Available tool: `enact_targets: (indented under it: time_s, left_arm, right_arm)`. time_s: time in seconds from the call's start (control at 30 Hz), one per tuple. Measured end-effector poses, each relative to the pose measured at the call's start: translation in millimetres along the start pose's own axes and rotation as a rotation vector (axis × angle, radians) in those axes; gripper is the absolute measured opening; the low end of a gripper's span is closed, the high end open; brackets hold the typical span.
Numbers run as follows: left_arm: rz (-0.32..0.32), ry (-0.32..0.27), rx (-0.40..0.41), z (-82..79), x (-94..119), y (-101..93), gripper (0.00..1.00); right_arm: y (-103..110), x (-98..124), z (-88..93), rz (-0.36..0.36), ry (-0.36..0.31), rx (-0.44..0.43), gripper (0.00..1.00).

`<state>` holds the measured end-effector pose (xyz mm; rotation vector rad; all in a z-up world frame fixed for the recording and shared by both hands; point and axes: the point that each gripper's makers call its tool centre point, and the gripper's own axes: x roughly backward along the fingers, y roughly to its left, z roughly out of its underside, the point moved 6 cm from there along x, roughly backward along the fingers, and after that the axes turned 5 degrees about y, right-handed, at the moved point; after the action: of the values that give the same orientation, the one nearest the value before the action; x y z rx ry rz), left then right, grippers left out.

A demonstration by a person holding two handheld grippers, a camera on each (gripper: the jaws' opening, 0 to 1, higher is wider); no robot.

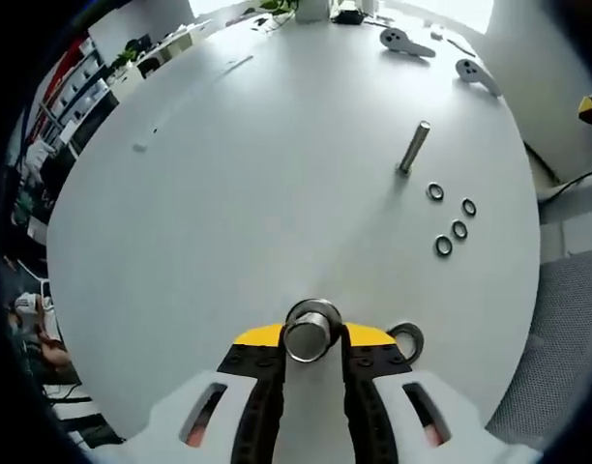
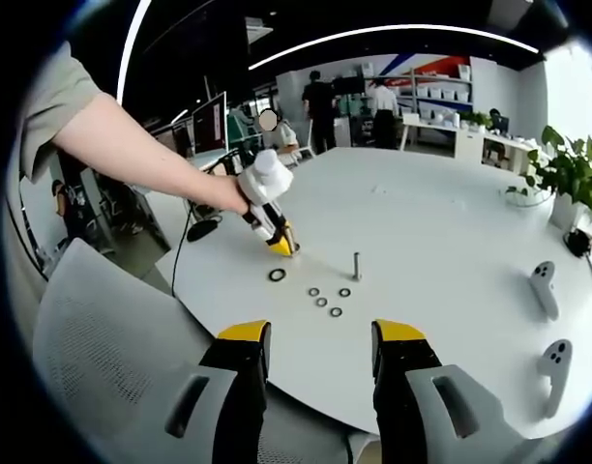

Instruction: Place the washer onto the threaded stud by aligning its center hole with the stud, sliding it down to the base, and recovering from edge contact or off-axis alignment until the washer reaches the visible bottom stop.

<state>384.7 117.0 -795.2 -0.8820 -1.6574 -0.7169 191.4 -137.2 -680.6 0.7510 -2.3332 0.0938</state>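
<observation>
My left gripper point(image 1: 313, 360) is shut on a short metal stud point(image 1: 312, 331), seen end-on between its yellow-tipped jaws, low over the white table point(image 1: 228, 213). A larger dark washer point(image 1: 406, 339) lies flat on the table just right of those jaws. Farther off, a second threaded stud point(image 1: 413, 147) stands upright, with several small washers point(image 1: 443, 246) lying beside it. In the right gripper view, a person's hand holds the left gripper point(image 2: 281, 242) tip-down next to the larger washer point(image 2: 277, 275). My right gripper point(image 2: 315, 356) is open and holds nothing, off the table's near edge, well short of the upright stud point(image 2: 356, 264).
Two white handheld controllers point(image 1: 404, 41) point(image 2: 543, 285) lie at the table's far side from the left gripper. A potted plant point(image 2: 567, 174) stands by the table edge. A grey mesh chair point(image 2: 103, 329) sits close to the table. People stand at desks in the background.
</observation>
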Motion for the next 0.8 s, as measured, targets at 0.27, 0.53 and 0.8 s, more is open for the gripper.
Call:
enact_targets:
  time_s: [0.27, 0.53, 0.8]
  left_arm:
    - [-0.016, -0.04, 0.028, -1.1, 8.5, 0.5, 0.21]
    - [-0.023, -0.057, 0.066, 5.9, 16.7, 1.0, 0.22]
    - [-0.016, -0.084, 0.109, 13.4, 24.3, 1.7, 0.2]
  right_arm:
    - [0.9, -0.7, 0.0, -0.006, 0.003, 0.009, 0.44]
    - [1.2, -1.3, 0.2, -0.011, 0.005, 0.012, 0.44]
    - [3.2, -2.1, 0.6, -0.021, 0.012, 0.022, 0.44]
